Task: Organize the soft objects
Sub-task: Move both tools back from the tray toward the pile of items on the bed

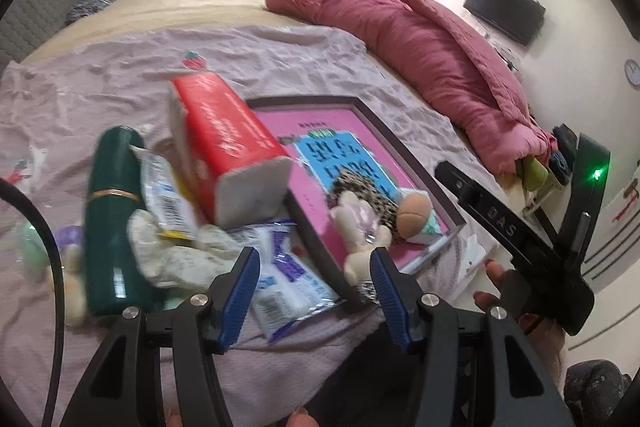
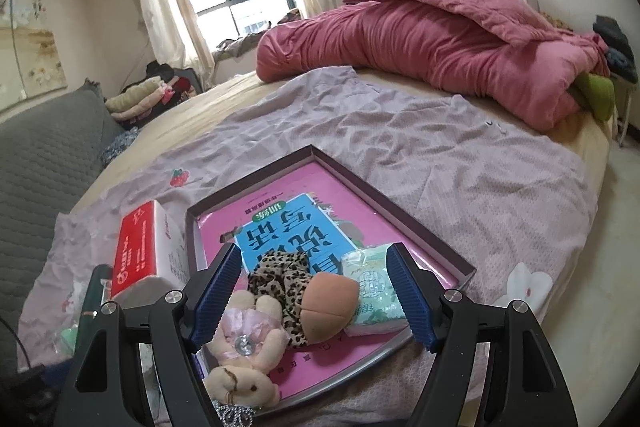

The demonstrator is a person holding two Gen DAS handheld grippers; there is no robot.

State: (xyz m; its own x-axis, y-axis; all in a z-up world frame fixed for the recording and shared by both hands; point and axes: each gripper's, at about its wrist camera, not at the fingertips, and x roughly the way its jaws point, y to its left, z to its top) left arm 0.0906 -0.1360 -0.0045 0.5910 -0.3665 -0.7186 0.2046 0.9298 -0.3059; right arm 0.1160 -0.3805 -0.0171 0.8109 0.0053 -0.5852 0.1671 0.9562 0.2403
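Left wrist view shows its claw (image 1: 316,291) wide open and empty above a clutter beside the tray (image 1: 372,119): a red tissue pack (image 1: 228,147) leaning on the tray wall, a green bottle (image 1: 112,219), a cream cloth (image 1: 172,251) and blue-white sachets (image 1: 288,275). Closing here could catch a sachet instead of the cloth, or tip the tissue pack onto the toys. Right wrist view alone shows the tray's contents clearly: a plush bear (image 2: 244,355), leopard-print fabric (image 2: 284,287), a peach plush (image 2: 328,311) and a green tissue packet (image 2: 372,291) lying on a book (image 2: 292,227), with the right claw (image 2: 312,295) open, holding nothing, hovering over them.
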